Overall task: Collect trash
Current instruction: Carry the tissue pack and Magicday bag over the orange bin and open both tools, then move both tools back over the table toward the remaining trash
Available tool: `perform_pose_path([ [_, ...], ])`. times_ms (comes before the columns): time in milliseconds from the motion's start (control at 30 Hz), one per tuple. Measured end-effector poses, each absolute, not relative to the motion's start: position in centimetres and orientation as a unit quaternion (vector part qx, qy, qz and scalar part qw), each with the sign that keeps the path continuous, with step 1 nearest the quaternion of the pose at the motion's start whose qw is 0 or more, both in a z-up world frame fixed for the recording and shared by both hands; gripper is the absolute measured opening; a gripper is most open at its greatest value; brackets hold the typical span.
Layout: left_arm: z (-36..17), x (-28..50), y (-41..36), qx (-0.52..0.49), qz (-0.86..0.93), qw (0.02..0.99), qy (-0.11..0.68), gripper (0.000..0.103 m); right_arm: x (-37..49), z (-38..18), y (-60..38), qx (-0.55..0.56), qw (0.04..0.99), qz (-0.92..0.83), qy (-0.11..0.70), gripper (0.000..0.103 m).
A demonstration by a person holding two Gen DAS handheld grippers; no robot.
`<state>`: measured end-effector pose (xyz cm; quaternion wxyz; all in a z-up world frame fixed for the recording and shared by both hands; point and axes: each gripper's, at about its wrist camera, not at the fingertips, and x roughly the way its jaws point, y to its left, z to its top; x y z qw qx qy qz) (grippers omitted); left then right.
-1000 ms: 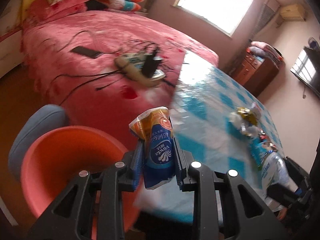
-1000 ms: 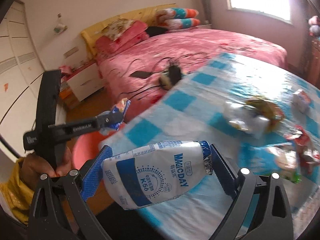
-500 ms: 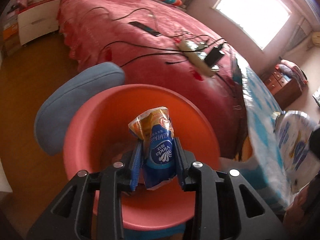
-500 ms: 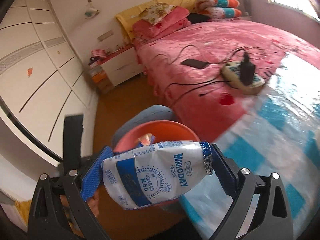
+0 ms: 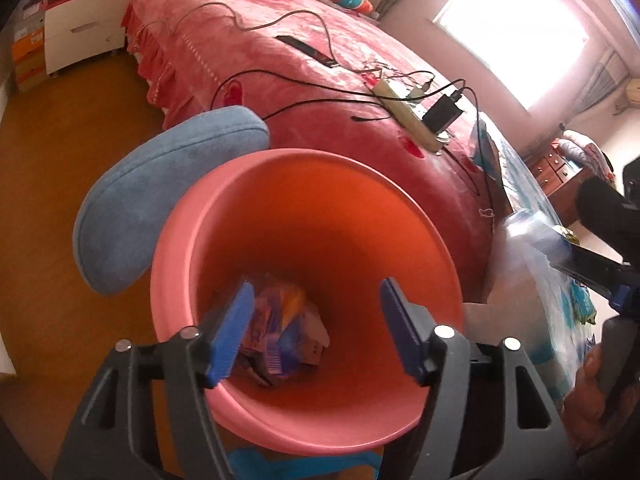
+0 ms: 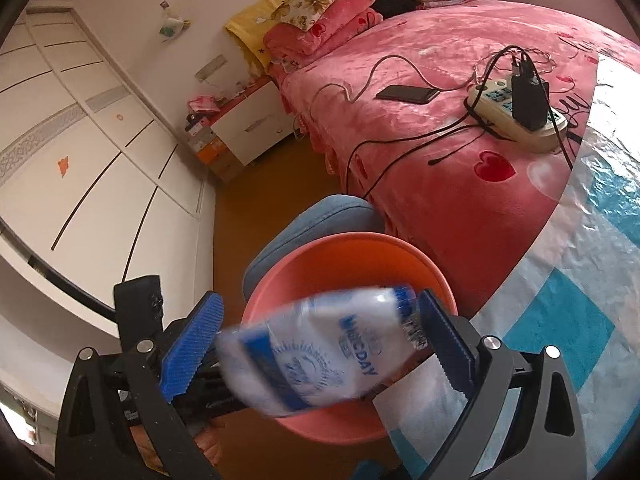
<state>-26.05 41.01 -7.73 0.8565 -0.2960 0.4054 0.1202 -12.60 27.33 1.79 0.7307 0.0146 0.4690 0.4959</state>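
Where bin point(image 5: 304, 184) gapes, wrappers point(image 5: 280, 336) lie.

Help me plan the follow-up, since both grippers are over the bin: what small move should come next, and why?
Probably draw the left gripper back from the pink bin: its fingers stand apart, empty, wrappers lying below. The right gripper looks open too, its white packet blurred and tilted over the bin, apparently dropping in, so it could lift away afterwards.

light: bright daylight from window point(image 5: 516, 36), blown out white | glare: shiny sheen on tablecloth point(image 6: 600, 216) | shadow: deep inside bin point(image 5: 320, 216) | blur: motion-smeared packet point(image 6: 328, 348) | distortion: strong fisheye bending, dark vignette at corners
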Motion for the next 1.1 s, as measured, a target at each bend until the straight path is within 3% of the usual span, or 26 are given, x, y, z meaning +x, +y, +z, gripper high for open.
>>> perform_pose_path([
  [200,-7.7,-26.3,41.1,-0.3,0.117,0.858,0.401,0.072,-12.1,1.6,26.9,0.028,0.732,0.487,0.475,0.097],
  [433,-7.4,-26.4,40.9,-0.305,0.114,0.859,0.396,0.083,-12.0,1.4,25.8,0.032,0.737,0.479,0.476,0.097],
  [1100,-4.8,-24.6,38.0,-0.301,0.099,0.869,0.38,0.085,-14.0,3.5,19.3,-0.025,0.81,0.434,0.394,0.097],
])
